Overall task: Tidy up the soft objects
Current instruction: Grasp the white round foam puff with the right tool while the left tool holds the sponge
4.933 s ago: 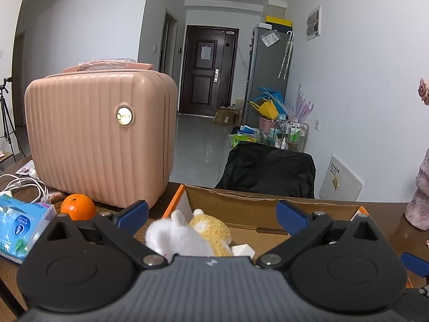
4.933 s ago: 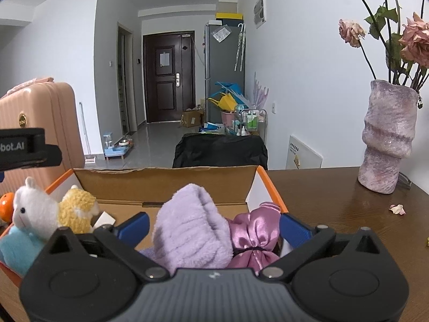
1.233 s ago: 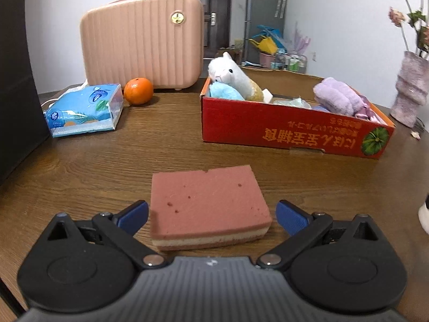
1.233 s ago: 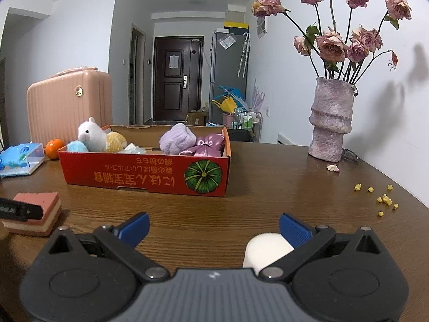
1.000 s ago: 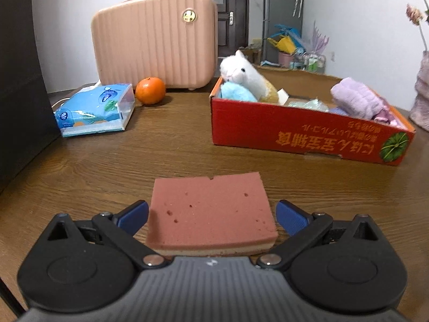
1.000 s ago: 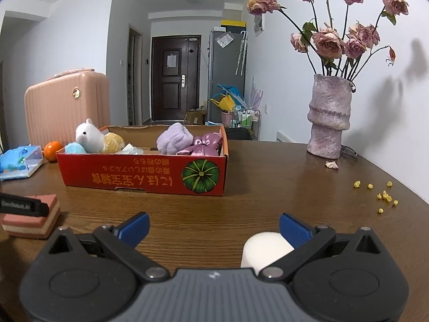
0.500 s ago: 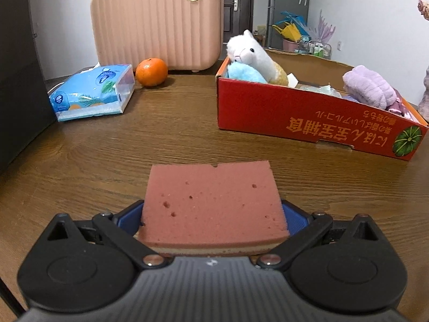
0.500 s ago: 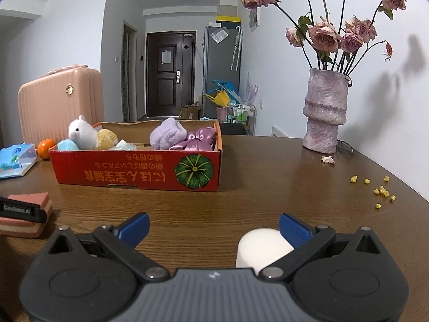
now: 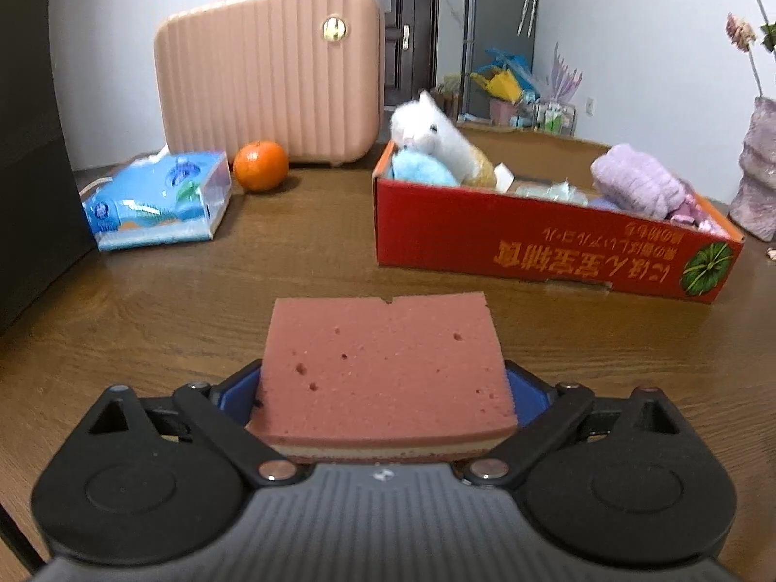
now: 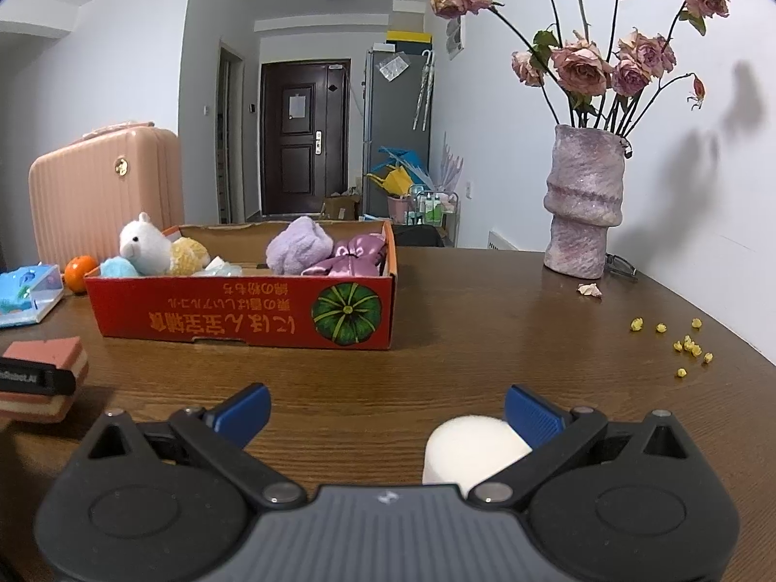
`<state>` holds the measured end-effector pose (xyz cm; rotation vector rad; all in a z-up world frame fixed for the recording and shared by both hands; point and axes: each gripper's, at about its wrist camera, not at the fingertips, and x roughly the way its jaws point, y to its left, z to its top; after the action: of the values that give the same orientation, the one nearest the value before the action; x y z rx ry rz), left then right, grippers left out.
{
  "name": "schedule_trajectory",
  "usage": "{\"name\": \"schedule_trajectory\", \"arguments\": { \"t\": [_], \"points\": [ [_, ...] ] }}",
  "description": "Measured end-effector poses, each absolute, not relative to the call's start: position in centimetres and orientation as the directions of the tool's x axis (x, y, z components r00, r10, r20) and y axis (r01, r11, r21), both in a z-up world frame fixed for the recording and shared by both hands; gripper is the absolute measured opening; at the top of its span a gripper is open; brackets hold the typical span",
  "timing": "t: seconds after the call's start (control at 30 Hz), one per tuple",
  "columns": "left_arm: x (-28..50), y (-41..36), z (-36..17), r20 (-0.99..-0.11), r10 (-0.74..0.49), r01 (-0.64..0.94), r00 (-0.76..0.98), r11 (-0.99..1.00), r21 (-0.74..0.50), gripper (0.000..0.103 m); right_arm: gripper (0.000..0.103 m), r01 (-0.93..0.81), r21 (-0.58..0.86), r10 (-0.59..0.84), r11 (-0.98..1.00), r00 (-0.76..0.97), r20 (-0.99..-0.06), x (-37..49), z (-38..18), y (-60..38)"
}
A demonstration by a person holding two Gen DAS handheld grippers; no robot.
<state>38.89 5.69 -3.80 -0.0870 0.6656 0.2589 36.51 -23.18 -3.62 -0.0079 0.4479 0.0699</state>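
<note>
A pink sponge [image 9: 383, 363] with a pale layer in its side lies flat on the wooden table, between the jaws of my left gripper [image 9: 383, 395]. The jaws are closing and the blue pads sit against the sponge's two sides. In the right wrist view the same sponge [image 10: 48, 347] shows at far left. My right gripper [image 10: 388, 410] stands open low over the table, with a white soft cylinder [image 10: 473, 446] upright just inside its right finger. Beyond is the red cardboard box [image 9: 533, 242] holding a white alpaca plush [image 9: 431, 131], a lilac towel [image 9: 635, 179] and other soft things.
A pink suitcase [image 9: 271, 77], an orange [image 9: 260, 165] and a blue tissue pack [image 9: 160, 199] stand at the back left. A dark panel [image 9: 34, 145] rises at the left edge. A vase of dried roses [image 10: 584, 203] and yellow crumbs [image 10: 686, 344] are at the right.
The left gripper has slid forward around the sponge and its jaws have narrowed onto the sponge's sides. The right gripper has kept still beside the white cylinder.
</note>
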Motion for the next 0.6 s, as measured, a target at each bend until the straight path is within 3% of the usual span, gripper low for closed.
{"name": "schedule_trajectory", "arguments": {
  "t": [0.33,0.6],
  "points": [
    [36.5,4.6,-1.8,-0.516,0.188,-0.215,0.836,0.977,0.008,0.099,0.103,0.023,0.033,-0.006,0.999,0.899,-0.438,37.7,-3.6,-25.5],
    [35.8,4.2,-1.4,-0.495,0.166,-0.19,0.853,0.982,0.002,0.099,0.103,0.041,0.044,-0.015,0.998,0.874,-0.485,39.2,-4.5,-28.4]
  ]
}}
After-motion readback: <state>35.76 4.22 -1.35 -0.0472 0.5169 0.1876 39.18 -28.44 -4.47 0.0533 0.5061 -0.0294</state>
